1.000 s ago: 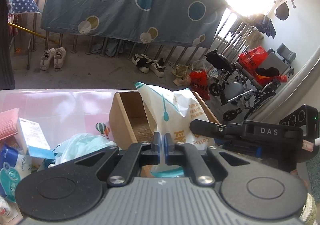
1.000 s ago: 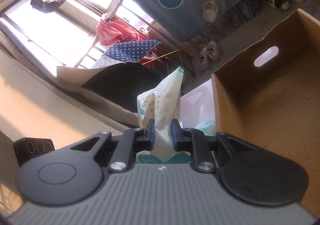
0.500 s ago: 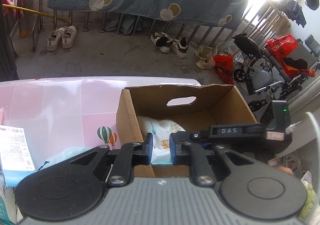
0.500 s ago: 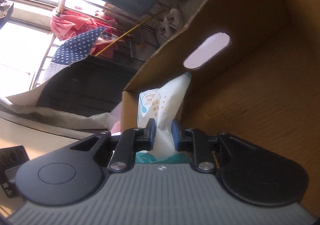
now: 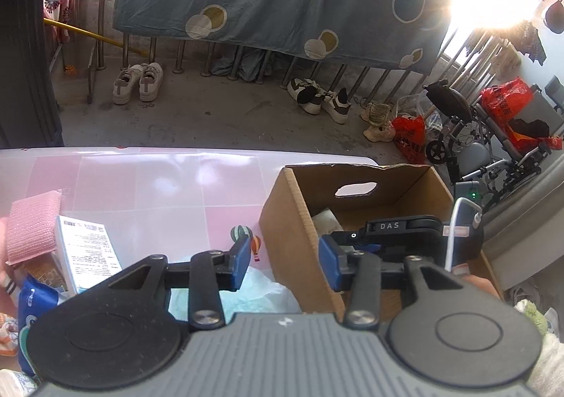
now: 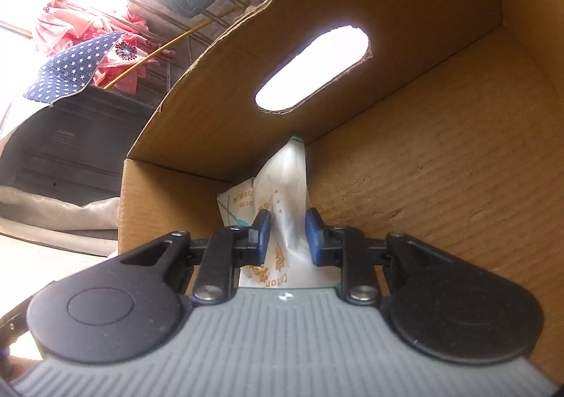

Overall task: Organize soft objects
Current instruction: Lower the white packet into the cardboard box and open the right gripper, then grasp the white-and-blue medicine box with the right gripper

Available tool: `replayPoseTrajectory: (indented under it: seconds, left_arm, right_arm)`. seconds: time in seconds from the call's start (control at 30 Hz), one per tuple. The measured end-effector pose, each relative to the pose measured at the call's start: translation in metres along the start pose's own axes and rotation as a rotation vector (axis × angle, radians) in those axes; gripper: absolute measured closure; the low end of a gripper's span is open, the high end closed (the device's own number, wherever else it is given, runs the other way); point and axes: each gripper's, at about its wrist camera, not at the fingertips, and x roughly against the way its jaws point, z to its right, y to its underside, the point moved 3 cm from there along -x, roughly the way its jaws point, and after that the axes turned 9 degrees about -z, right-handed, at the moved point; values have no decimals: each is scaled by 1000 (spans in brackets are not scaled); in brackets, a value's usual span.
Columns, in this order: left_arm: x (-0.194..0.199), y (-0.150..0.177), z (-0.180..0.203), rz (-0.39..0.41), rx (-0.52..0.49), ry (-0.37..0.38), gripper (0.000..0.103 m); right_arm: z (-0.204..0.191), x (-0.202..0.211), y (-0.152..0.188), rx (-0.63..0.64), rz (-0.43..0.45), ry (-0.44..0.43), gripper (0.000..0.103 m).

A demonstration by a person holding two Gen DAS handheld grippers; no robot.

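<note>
Pink table (image 5: 148,182), box (image 5: 292,238) at its right; white pack (image 6: 282,185) stands in the box's far left corner. Right tool (image 6: 288,233) spreading, pack between fingers: finish release, lift straight out. Left tool (image 5: 283,264) spreading, empty, over box's near left wall.

Brown corrugated cardboard box (image 6: 440,157): matt, ribbed inner walls, ragged torn rim. White printed plastic pack of cotton tissue (image 6: 282,199): smooth, faintly glossy, creased. Pink tiled desk (image 5: 158,182): glossy, reflective covering. Pink ribbed cloth pad (image 5: 33,224): rough, woven. Blue rubbery fingers (image 5: 243,257) on matt black plastic arms. Concrete floor (image 5: 218,122): rough, dull.
</note>
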Motion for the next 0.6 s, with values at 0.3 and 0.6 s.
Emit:
replayPoseTrajectory:
  seconds: [0.3, 0.6]
  left_arm:
    - [88, 30, -54, 115, 61, -71, 41]
    - [120, 59, -107, 141, 123, -170, 42]
  right_arm:
    - [-7, 73, 12, -49, 189, -118, 53]
    - [-74, 130, 43, 43, 210, -354, 51]
